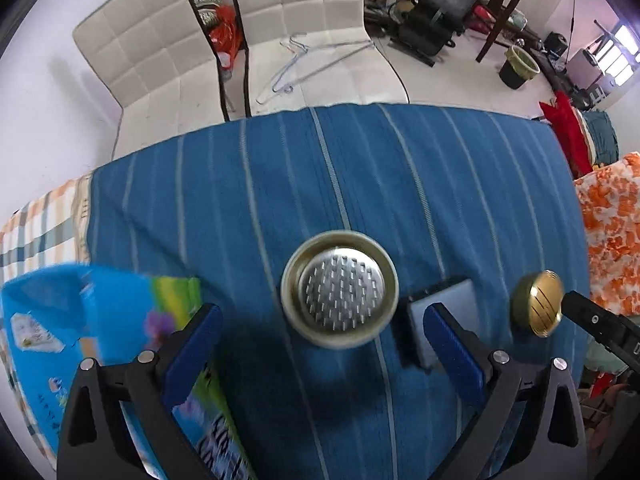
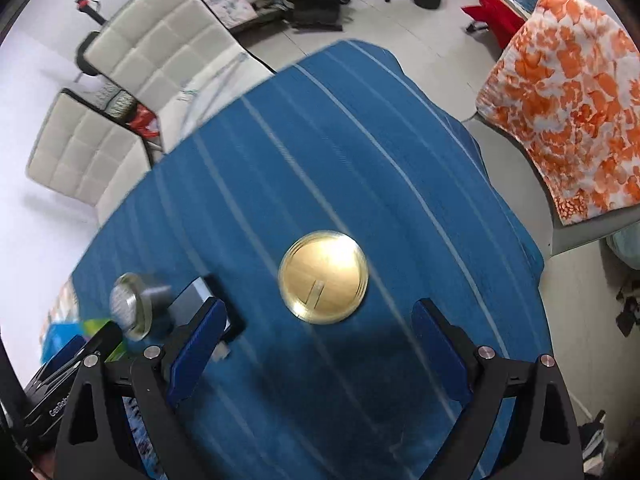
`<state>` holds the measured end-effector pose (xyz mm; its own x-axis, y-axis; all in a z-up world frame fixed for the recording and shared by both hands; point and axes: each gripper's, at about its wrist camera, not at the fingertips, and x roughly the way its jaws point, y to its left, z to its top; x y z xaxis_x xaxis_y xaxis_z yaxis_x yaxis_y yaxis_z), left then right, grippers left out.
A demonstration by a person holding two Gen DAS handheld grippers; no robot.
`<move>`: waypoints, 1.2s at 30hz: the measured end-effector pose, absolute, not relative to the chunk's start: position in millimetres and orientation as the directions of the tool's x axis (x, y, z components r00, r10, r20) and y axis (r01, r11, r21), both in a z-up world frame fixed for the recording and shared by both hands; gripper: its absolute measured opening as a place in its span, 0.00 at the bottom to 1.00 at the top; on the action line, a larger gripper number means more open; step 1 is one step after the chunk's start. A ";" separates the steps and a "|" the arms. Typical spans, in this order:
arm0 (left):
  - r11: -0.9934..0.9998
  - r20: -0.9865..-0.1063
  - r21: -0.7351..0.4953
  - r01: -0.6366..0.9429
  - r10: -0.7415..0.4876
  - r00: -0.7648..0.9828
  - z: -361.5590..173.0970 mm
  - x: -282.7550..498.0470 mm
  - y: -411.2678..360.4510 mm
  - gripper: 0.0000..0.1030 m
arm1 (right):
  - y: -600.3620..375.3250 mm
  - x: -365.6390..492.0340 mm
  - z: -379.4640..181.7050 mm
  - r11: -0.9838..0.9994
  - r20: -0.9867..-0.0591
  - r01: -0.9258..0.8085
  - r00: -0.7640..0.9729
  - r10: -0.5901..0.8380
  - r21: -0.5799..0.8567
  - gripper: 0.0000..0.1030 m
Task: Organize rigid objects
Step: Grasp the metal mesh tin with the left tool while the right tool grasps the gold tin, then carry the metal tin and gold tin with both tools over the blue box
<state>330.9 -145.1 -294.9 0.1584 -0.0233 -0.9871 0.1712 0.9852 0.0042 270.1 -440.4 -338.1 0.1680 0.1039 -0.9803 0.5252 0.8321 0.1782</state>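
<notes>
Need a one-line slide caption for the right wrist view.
Open right gripper poised above a gold round lid on the blue striped cloth.

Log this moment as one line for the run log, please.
left gripper: open, over round strainer tin | right gripper: open, over gold lid | both objects on blue striped cloth

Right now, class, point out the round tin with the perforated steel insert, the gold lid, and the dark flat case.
round tin (image 1: 340, 294): left wrist view, on the perforated steel insert.
gold lid (image 2: 323, 276): right wrist view, centre of its flat top.
dark flat case (image 1: 442, 294): left wrist view, on its grey face.
</notes>
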 end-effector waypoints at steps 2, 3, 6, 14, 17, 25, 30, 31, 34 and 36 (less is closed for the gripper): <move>0.982 -0.990 0.012 0.187 -0.015 0.140 -305.6 336.4 -148.7 1.00 | -444.2 279.9 -354.7 0.830 -0.983 0.530 0.147 0.109 0.171 0.93; 0.981 -0.991 0.015 0.194 -0.011 0.133 -310.0 338.5 -151.1 1.00 | -445.7 285.9 -364.0 0.831 -0.985 0.532 0.133 0.109 0.164 0.93; 0.977 -0.994 0.016 0.213 -0.007 0.106 -320.9 343.6 -155.8 1.00 | -445.4 295.2 -381.3 0.830 -0.984 0.531 0.118 0.130 0.173 0.93; 0.975 -0.998 -0.012 0.220 -0.026 0.060 -341.1 348.7 -164.0 0.67 | -441.5 299.6 -405.9 0.835 -0.986 0.524 0.091 0.143 0.170 0.93; 0.975 -0.996 -0.020 0.221 -0.038 0.075 -339.4 345.3 -162.9 0.67 | -440.7 300.6 -411.3 0.834 -0.987 0.528 0.089 0.137 0.163 0.93; 0.977 -0.994 0.004 0.214 -0.019 0.104 -341.5 344.5 -166.3 0.67 | -435.6 302.8 -410.9 0.846 -0.995 0.526 0.080 0.055 0.089 0.79; 0.976 -0.992 0.025 0.214 -0.002 0.126 -338.1 331.8 -164.2 0.67 | -430.8 303.7 -405.5 0.857 -0.996 0.512 0.085 0.016 0.057 0.66; 0.977 -0.992 0.029 0.211 0.001 0.128 -337.4 329.4 -163.8 0.67 | -429.9 302.9 -404.7 0.859 -0.996 0.510 0.086 0.013 0.056 0.66; 0.978 -0.991 0.037 0.207 0.009 0.132 -339.0 325.2 -165.8 0.67 | -427.0 300.1 -400.7 0.865 -0.996 0.499 0.087 -0.005 0.039 0.66; 0.980 -0.991 0.034 0.197 0.008 0.131 -338.2 318.8 -164.4 0.67 | -426.2 297.7 -398.6 0.866 -0.996 0.499 0.087 -0.015 0.031 0.66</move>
<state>318.8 -164.4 -338.2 0.1312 0.0082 -0.9913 0.1973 0.9798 0.0342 297.7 -426.2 -398.6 0.0870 -0.0150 -0.9961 0.4987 0.8662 0.0305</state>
